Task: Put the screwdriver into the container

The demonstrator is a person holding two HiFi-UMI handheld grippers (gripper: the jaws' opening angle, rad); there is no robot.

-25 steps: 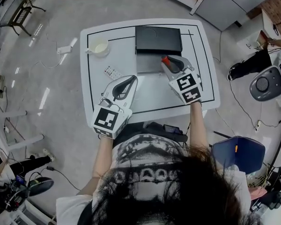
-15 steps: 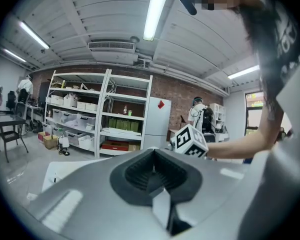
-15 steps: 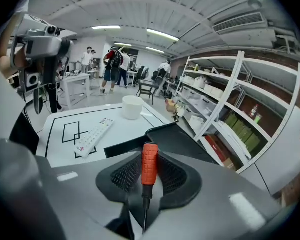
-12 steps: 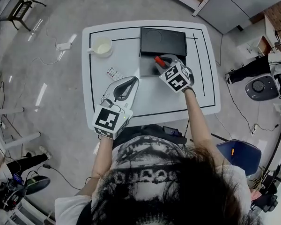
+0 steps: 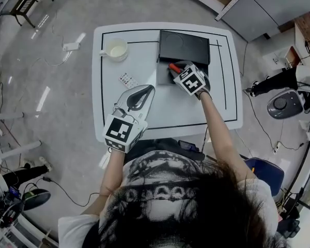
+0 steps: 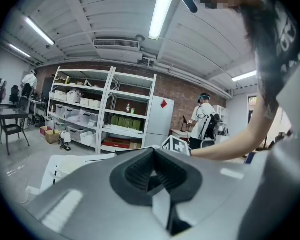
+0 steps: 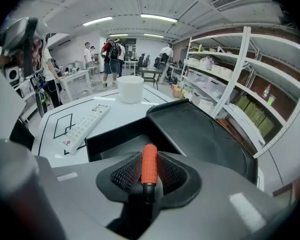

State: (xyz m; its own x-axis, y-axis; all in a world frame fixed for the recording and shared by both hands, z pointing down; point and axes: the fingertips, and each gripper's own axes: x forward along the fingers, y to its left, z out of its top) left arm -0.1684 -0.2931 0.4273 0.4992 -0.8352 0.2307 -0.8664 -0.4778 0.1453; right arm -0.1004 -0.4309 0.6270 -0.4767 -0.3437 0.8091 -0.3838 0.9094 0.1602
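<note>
Fingers (image 7: 121,175) of right gripper (image 7: 149,176) clenched on screwdriver (image 7: 149,163), orange handle forward, poised over open container (image 7: 115,140) on surface (image 5: 165,107). Carry step nearly done; next, probably: lower, then release inside. Left gripper (image 6: 151,166) apparently closed, empty.

No readable words or numbers anywhere tbh. The marker cubes (image 5: 119,132) (image 5: 190,80) only carry black-and-white square patterns. The remote (image 7: 85,126) has button print that's too tiny, and the red diamond sticker (image 6: 163,103) on the white cabinet (image 6: 157,124) shows no lettering.
</note>
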